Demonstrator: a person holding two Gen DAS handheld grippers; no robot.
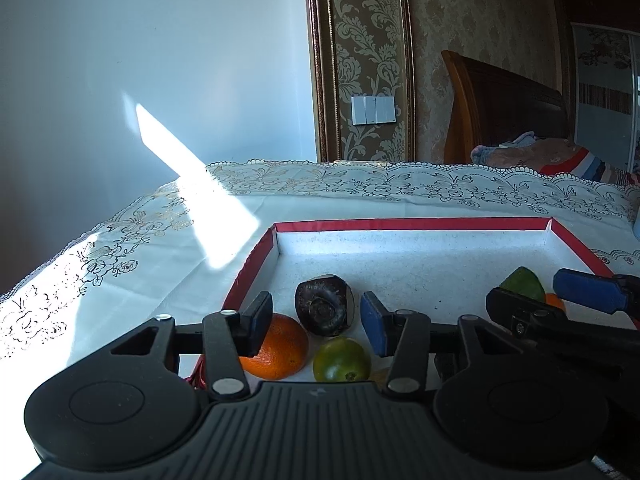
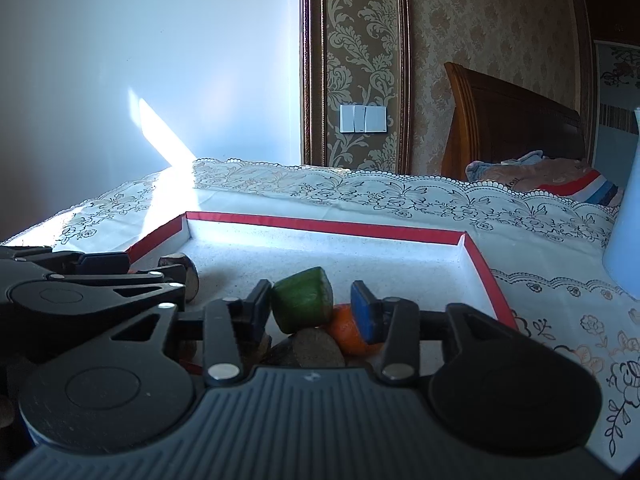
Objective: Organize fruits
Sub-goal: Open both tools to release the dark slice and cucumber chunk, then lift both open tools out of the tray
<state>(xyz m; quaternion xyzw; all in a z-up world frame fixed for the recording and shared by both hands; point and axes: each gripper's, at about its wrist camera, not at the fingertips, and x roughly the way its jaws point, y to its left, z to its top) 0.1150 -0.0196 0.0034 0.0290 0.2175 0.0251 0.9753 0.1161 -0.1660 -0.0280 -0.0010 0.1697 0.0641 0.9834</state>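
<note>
A shallow white tray with a red rim [image 1: 416, 224] [image 2: 320, 226] lies on the lace tablecloth. In its near left corner are an orange [image 1: 280, 346], a dark brown fruit [image 1: 324, 310] and a round green fruit [image 1: 342, 360]. My left gripper [image 1: 316, 322] is open just above them, with the dark fruit in the gap and no pad pressing it. In the right wrist view, my right gripper [image 2: 312, 312] is open around a green fruit [image 2: 302, 304], and its blue pad stands clear of it. A small orange [image 2: 346, 332] and a brownish fruit [image 2: 316, 350] lie just below.
The two grippers hang side by side over the tray; the right gripper [image 1: 552, 296] shows in the left view and the left gripper [image 2: 156, 270] in the right view. A pale blue vessel [image 2: 626, 240] stands right of the tray. A wall and a bed lie behind the table.
</note>
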